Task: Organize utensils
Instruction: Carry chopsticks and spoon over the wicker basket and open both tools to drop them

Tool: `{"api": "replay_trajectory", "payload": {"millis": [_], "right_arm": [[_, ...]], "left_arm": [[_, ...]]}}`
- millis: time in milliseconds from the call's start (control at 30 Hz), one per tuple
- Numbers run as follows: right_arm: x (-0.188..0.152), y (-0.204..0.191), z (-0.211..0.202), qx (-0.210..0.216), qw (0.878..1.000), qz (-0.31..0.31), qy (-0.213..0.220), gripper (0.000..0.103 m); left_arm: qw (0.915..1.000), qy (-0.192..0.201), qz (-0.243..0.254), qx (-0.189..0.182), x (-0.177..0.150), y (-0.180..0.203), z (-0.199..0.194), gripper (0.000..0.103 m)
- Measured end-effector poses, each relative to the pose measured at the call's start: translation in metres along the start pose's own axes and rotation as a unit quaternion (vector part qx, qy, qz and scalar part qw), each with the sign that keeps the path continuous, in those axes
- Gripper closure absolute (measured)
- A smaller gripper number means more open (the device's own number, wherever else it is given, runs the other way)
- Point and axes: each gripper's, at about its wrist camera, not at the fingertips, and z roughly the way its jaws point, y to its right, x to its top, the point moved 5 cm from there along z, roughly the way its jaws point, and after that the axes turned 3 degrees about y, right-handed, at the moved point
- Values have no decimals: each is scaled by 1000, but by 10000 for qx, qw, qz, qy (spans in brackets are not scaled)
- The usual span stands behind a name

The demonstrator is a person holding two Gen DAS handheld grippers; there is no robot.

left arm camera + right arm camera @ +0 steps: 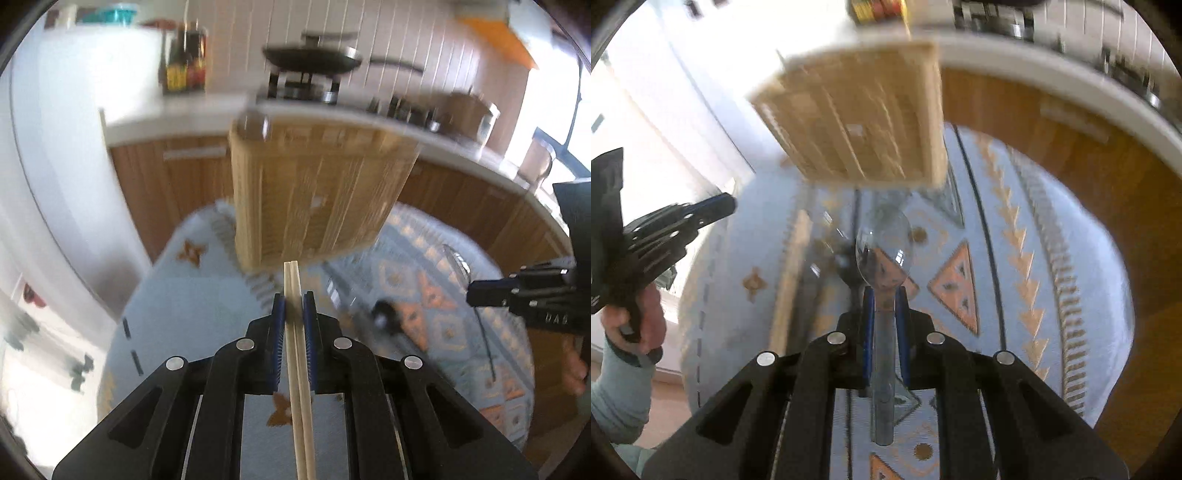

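**Both grippers are full**

The left gripper clamps two pale wooden chopsticks. The right gripper pinches a clear plastic spoon mid-frame. The slatted bamboo utensil box sits above. The smooth spoon might slip out.

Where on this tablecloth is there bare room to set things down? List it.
Free: the tablecloth right of the spoon, out to the table's edge, and the near-left cloth beside the chopsticks. Crowded: the far middle, taken by the wooden organizer, and the blurred utensils lying between the two grippers.
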Motion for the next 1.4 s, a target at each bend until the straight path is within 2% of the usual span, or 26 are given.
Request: {"api": "replay_trajectory", "payload": {"millis": [133,267,333,600,700,867,1033,1200,1400], "right_arm": [[30,-11,-32,202,9971,-54,736,94],[60,-18,-59,225,9894,-63,1437,94],[75,-20,-61,372,9861,45,1619,94],[110,-15,-67,582,9755,212,2111,94],[128,-15,-81,636,9664,288,2473,94],[160,-9,-91,253,9424,289,3323,94],[181,1,-75,-314,9245,219,3793,94],[183,9,-40,-575,9233,162,3794,94],[171,25,-8,-676,9238,270,3759,94]], "left_arm": [[9982,600,16,-33,30,11,-27,97],[9919,1273,-48,-32,64,15,-52,101],[9880,1537,-121,-86,83,14,-62,101],[9790,2029,-97,-173,124,18,-85,101],[9730,2295,-103,-218,142,20,-100,101],[9613,2745,-107,-220,170,26,-114,101],[9566,2913,45,-78,180,38,-96,101],[9620,2728,110,-31,173,36,-55,101],[9693,2454,-136,-110,156,19,-16,101]]}}
